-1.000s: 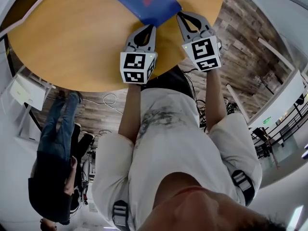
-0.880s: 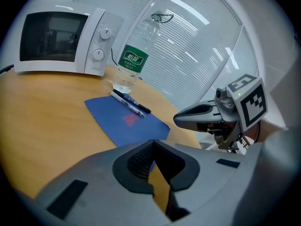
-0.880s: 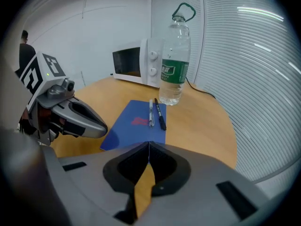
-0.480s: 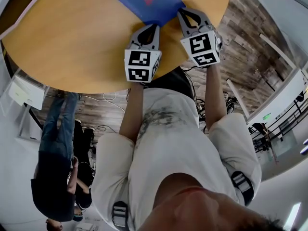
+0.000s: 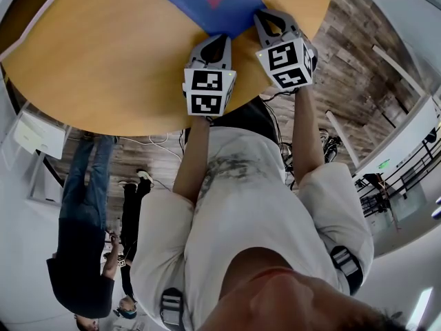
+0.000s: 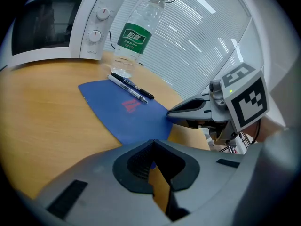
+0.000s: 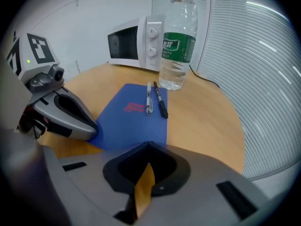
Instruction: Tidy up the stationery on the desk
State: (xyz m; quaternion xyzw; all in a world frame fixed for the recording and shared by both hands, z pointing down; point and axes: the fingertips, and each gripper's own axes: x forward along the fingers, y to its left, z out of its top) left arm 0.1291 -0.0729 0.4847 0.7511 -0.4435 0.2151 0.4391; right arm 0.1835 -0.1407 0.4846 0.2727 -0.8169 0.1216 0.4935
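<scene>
A white microwave (image 6: 51, 27) stands on the round wooden table (image 5: 103, 54) behind the blue plastic folder (image 5: 207, 5). The left gripper (image 6: 153, 142) has its jaws pressed together at the folder's near edge. A clear pen (image 7: 149, 98) and a black pen (image 7: 161, 100) lie on the folder's far end, beside a clear green-labelled bottle (image 7: 178, 46). The right gripper (image 7: 149, 144), likewise closed, is at the folder's near corner.

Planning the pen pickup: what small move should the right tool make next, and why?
Probably open the right tool and ease it forward over the blue folder. Its jaws are together and empty at the folder's near edge, while the clear pen and black pen lie side by side at its far end, untouched.
</scene>
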